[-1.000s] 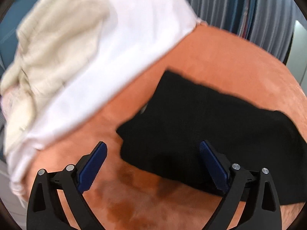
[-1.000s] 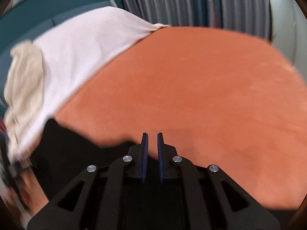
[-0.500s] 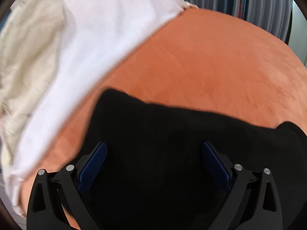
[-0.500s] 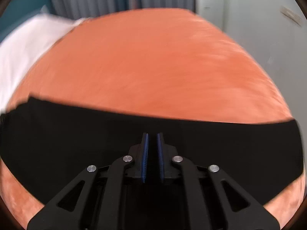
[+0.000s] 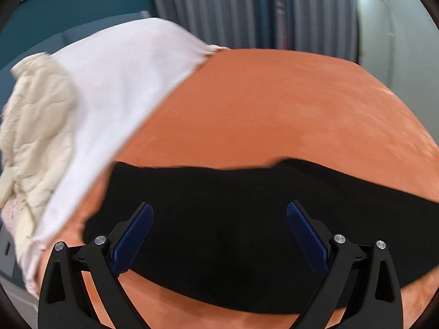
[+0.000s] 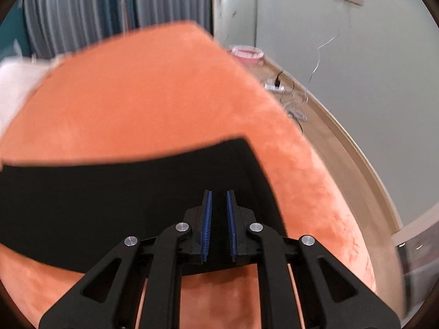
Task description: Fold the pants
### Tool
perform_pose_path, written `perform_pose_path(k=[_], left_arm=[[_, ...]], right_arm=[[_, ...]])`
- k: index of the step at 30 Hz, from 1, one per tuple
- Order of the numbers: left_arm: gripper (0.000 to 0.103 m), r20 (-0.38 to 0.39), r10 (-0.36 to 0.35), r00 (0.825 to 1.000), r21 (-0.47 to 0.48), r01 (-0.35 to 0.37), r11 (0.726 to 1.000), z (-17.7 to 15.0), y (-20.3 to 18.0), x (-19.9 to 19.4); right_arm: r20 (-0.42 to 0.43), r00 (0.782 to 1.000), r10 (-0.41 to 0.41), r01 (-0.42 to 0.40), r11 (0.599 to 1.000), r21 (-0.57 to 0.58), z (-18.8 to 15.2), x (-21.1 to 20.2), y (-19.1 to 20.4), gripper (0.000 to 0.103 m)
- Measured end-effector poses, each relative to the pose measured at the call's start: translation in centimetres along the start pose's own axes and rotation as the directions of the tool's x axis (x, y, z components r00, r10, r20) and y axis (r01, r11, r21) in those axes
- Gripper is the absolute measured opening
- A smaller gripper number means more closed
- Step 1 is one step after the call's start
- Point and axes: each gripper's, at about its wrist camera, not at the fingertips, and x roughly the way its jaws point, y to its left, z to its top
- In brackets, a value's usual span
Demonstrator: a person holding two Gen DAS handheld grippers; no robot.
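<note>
Black pants [image 5: 219,219] lie flat as a long band across an orange bed cover [image 5: 274,109]. My left gripper [image 5: 219,213] is wide open above the band's left part, nothing between its blue pads. In the right wrist view the pants [image 6: 96,192] stretch left, their right end near the bed's right edge. My right gripper [image 6: 219,194] hovers over that right end with its pads nearly closed, a narrow gap between them. I cannot tell if cloth is pinched there.
A white sheet [image 5: 123,87] and a cream quilted blanket [image 5: 35,137] are piled at the bed's left side. Grey curtains [image 5: 247,8] hang behind. Right of the bed are wooden floor [image 6: 343,142], a power strip with cables [image 6: 274,85] and a pink dish [image 6: 247,52].
Both views swung right over the last second. The pants went from a bunched piece to a long stretched band. The left jaws stayed open and the right pads stayed nearly closed.
</note>
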Motion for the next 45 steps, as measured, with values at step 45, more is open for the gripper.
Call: perform_pose_path(k=[45], left_arm=[[0.098,-0.272,0.193,0.943,-0.162,-0.242,0.957,-6.3,14.6,9.8]], right_arm=[[-0.297,0.692,0.658,-0.689,0.480,-0.543,0.4,-7.2,51.2,0.009]])
